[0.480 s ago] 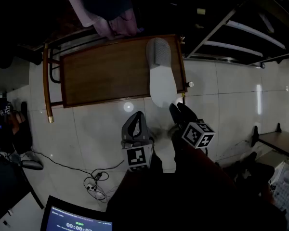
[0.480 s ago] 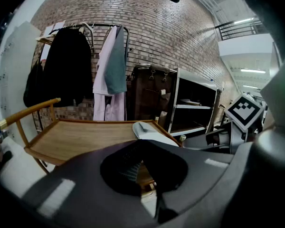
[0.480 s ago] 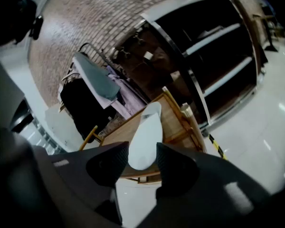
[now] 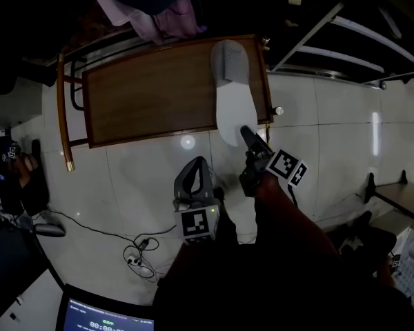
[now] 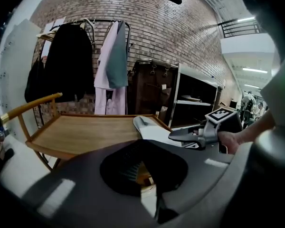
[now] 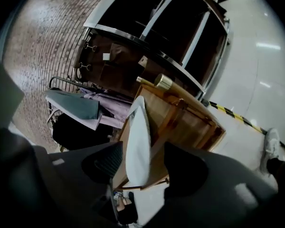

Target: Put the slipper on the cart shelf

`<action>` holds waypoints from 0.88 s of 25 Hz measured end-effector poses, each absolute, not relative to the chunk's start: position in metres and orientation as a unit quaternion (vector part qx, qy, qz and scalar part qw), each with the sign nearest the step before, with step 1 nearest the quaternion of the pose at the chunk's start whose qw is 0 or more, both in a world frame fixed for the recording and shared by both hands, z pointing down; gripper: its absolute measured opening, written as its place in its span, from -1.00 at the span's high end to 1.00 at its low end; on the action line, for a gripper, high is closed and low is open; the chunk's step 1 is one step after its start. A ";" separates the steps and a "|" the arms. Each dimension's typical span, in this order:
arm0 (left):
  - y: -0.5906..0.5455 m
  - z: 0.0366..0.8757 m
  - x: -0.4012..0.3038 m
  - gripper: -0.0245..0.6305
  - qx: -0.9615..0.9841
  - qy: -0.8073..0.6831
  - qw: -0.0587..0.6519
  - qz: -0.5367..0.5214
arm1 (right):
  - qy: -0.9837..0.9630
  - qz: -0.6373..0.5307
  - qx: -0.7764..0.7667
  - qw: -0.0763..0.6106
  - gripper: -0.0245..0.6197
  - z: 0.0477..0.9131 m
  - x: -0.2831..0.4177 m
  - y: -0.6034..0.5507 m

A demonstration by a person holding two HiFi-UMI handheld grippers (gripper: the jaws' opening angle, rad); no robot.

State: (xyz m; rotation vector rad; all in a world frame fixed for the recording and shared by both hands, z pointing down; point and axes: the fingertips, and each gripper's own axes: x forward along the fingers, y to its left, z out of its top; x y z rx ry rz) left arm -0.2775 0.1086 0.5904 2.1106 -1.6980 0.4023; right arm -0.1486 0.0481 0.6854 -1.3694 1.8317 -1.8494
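A white slipper (image 4: 231,92) with a grey toe lies on the right end of the wooden cart shelf (image 4: 152,95), its heel hanging over the front edge. My right gripper (image 4: 249,136) stands at that heel. In the right gripper view its jaws are wide open (image 6: 143,148), and the slipper (image 6: 137,137) shows edge-on between them with a gap at the right pad. My left gripper (image 4: 195,167) hovers lower, over the floor, shut and empty. From the left gripper view (image 5: 142,160) I see the shelf (image 5: 85,132), the slipper (image 5: 149,127) and the right gripper (image 5: 190,134).
Clothes (image 5: 109,61) hang on a rack behind the cart, against a brick wall. A brass handle (image 4: 63,116) runs down the cart's left end. A dark shelf unit (image 5: 194,99) stands to the right. Cables (image 4: 138,254) and a screen (image 4: 103,316) lie near my feet.
The right gripper has moved forward to the slipper's overhanging heel, so its open jaws now straddle it. The left gripper has barely moved.
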 end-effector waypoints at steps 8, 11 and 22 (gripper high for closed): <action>0.105 0.586 -0.274 0.88 0.764 -0.600 0.190 0.144 | 0.570 -0.657 -0.484 0.093 0.49 0.705 -0.151 0.040; 0.108 0.585 -0.274 0.88 0.765 -0.598 0.190 0.144 | 0.574 -0.649 -0.491 0.089 0.61 0.700 -0.151 0.041; 0.107 0.570 -0.278 0.88 0.772 -0.593 0.181 0.138 | 0.694 -0.489 -0.529 -0.007 0.80 0.640 -0.140 0.062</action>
